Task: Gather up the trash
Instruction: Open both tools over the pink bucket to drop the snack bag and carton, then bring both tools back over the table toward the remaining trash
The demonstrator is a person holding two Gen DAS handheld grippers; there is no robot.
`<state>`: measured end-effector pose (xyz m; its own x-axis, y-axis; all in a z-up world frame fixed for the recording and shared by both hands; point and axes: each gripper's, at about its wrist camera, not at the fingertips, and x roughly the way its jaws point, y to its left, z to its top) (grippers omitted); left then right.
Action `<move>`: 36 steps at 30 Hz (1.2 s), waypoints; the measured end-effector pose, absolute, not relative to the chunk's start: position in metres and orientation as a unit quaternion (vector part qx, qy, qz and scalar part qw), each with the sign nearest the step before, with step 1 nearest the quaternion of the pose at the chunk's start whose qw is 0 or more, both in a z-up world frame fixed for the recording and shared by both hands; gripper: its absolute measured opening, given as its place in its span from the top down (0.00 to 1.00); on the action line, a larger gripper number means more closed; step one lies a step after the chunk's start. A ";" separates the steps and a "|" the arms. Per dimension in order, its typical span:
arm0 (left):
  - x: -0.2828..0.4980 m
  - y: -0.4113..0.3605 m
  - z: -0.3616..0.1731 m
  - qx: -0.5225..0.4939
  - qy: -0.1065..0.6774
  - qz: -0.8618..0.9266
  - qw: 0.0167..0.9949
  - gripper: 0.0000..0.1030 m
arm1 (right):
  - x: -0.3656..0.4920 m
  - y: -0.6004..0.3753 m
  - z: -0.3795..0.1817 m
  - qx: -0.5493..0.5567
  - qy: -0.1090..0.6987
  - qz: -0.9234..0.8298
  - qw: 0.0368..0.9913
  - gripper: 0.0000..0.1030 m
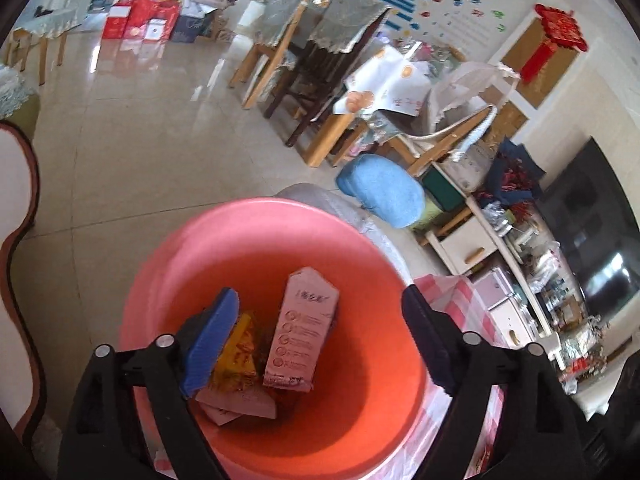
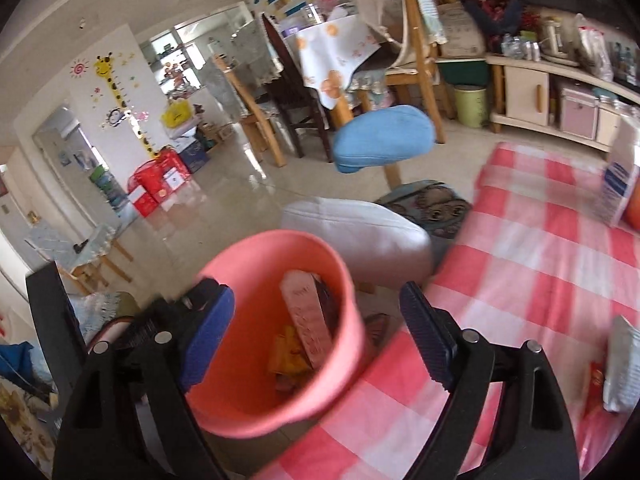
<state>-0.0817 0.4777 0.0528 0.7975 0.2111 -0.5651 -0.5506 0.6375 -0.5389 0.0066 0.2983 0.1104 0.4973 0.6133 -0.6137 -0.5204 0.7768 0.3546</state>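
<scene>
A pink bucket [image 1: 372, 412] stands beside the checked table and holds a pale carton [image 1: 302, 328], a yellow wrapper [image 1: 238, 356] and other scraps. My left gripper [image 1: 320, 344] is open and empty right above the bucket's mouth. In the right wrist view the bucket [image 2: 348, 340] sits at the table's left edge with the carton [image 2: 306, 324] inside. My right gripper [image 2: 316, 340] is open and empty, above the bucket's rim. A silver packet [image 2: 622, 368] and a red wrapper [image 2: 595, 384] lie on the table at right.
The pink-and-white checked tablecloth [image 2: 540, 264] fills the right. A white-and-blue box [image 2: 622, 176] stands at its far right. A white cushion [image 2: 360, 232] and a blue stool [image 2: 384, 136] lie behind the bucket. Chairs and a cabinet [image 2: 528, 88] stand further back.
</scene>
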 end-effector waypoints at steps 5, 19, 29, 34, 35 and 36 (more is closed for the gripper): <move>-0.072 0.452 0.059 -0.347 0.219 0.144 0.901 0.11 | -0.011 0.266 0.104 0.035 0.373 0.299 0.878 0.17; -0.048 0.386 0.070 -0.314 0.228 0.030 0.921 0.09 | -0.062 0.179 0.106 0.013 0.319 0.230 0.919 0.09; -0.036 0.336 0.075 -0.268 0.269 -0.036 0.924 0.09 | -0.105 0.150 0.098 -0.027 0.303 0.193 0.933 0.04; -0.031 0.311 0.074 -0.231 0.296 -0.054 0.925 0.09 | -0.111 0.134 0.092 -0.026 0.321 0.185 0.928 0.04; -0.031 0.308 0.074 -0.226 0.298 -0.055 0.926 0.09 | -0.111 0.131 0.092 -0.025 0.322 0.184 0.928 0.04; -0.031 0.304 0.074 -0.221 0.300 -0.052 0.927 0.09 | -0.111 0.128 0.091 -0.023 0.323 0.183 0.928 0.04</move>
